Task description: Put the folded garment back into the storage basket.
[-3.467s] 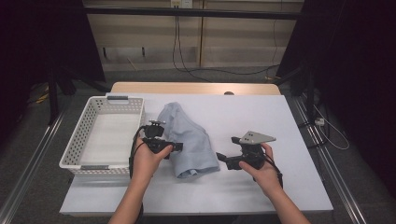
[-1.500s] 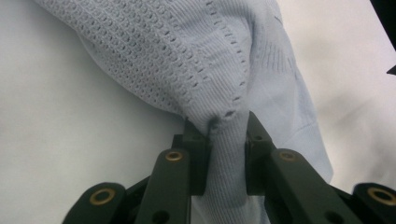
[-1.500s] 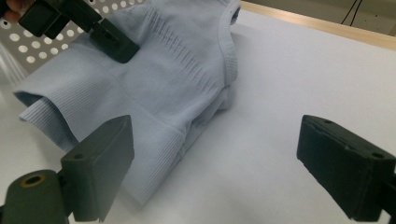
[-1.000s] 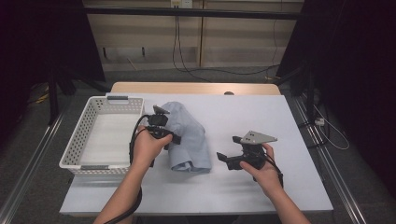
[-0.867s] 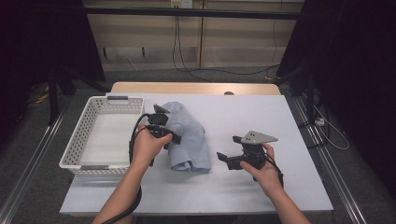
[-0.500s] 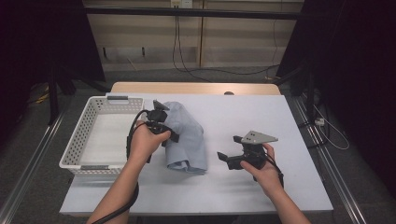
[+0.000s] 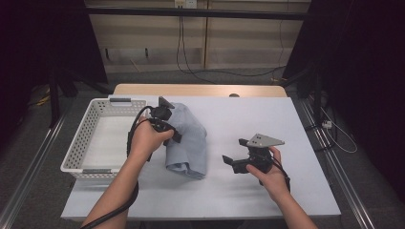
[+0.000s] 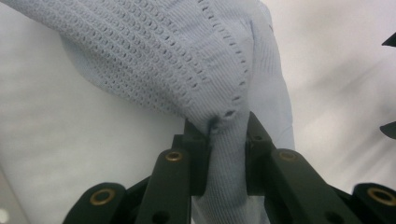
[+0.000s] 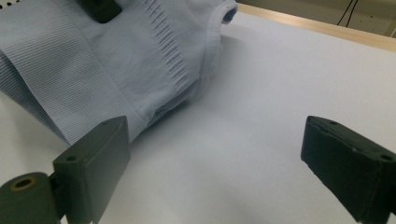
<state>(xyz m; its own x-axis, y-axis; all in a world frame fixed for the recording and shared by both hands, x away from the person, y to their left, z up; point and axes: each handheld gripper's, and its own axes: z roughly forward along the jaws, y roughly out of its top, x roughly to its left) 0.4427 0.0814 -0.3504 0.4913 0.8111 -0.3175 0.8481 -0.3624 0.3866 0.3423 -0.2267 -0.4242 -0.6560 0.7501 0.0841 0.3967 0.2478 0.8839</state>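
1. A pale blue knitted garment (image 7: pixel 187 143) is seen on the white desk (image 7: pixel 267 119), just right of a white slotted basket (image 7: pixel 79 145).
2. The garment is gripped by the left gripper (image 7: pixel 175 137) at a bunched fold; in the left gripper view the 2 black jaws are pressed narrowly on that fold (image 8: pixel 224 140), with the perforated knit draped above them.
3. In the high view, the upper part of the garment is lifted by the left gripper, while its lower edge is left resting on the desk near the front.
4. The left hand (image 7: pixel 145 140) is placed over the right rim of the basket, and a black cable is seen trailing from the gripper along the forearm.
5. The right gripper (image 7: pixel 230 160) is held by the right hand (image 7: pixel 268 169) just above the desk, to the right of the garment and apart from it.
6. Its 2 jaws are spread wide, and nothing is held between them; in the right gripper view only bare desk (image 9: pixel 243 140) is framed by them, with the ribbed garment (image 9: pixel 93 70) lying beyond the left jaw.
7. A grey three-cornered plate (image 7: pixel 265 140) is carried on top of the right gripper.
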